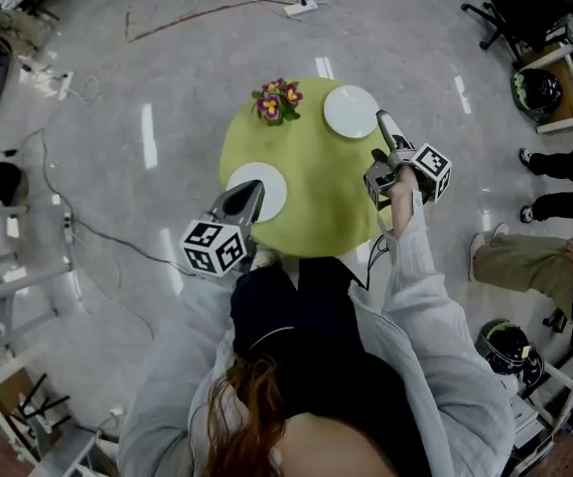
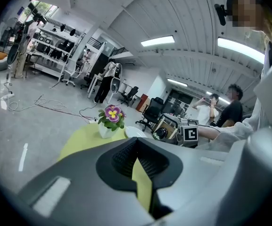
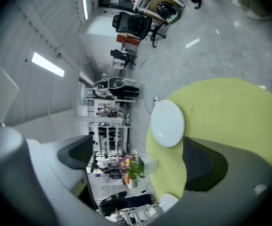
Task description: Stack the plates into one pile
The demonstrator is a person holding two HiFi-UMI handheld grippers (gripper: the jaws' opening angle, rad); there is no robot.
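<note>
Head view: looks steeply down, green surface (image 1: 316, 207) mid-frame. Left gripper view: skims low across it. Right gripper view: rolled sideways, close above. Shared throughout: potted flower (image 1: 278, 100) and white plate (image 1: 351, 110) beside it.

Round yellow-green tabletop (image 1: 316, 192), and three things sit on it. At the far edge stands a small flower pot (image 1: 278, 100) with purple-and-yellow blooms. Just to its right, close to the rim, lies a white plate (image 1: 351, 111), flat on the surface. Over on the near left side, well apart from the first, there's a second white plate (image 1: 272, 193), flat too, partly hidden from above. The two plates don't touch.
</note>
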